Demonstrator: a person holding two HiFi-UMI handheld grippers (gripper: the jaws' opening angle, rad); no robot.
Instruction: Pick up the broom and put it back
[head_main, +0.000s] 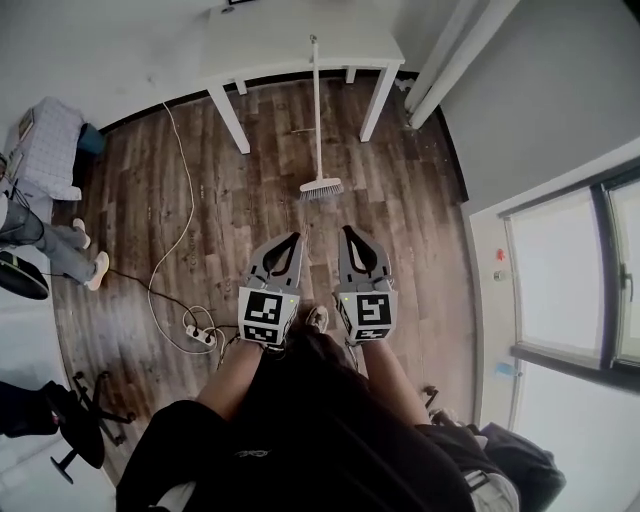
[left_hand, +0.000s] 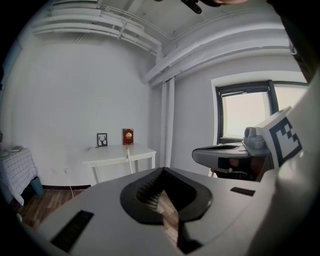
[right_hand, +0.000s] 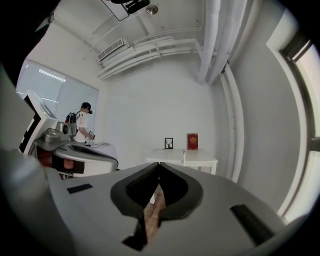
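The white broom (head_main: 317, 110) leans upright against the front edge of the white table (head_main: 280, 45), with its brush head (head_main: 321, 187) on the wooden floor. My left gripper (head_main: 297, 238) and right gripper (head_main: 347, 232) hang side by side, short of the brush head and apart from it. Both are shut and hold nothing. The left gripper view has the closed jaw tips (left_hand: 161, 170) pointing toward the table (left_hand: 120, 152) and the broom handle (left_hand: 129, 160). From the right gripper (right_hand: 159, 164), the same table (right_hand: 197, 160) and handle (right_hand: 183, 154) lie ahead.
A white cable (head_main: 185, 170) runs across the floor at left to a power strip (head_main: 203, 336). A seated person's legs (head_main: 55, 250) and a cloth-covered stand (head_main: 45, 150) are at far left, an office chair base (head_main: 85, 420) near left. A window (head_main: 570, 290) fills the right wall.
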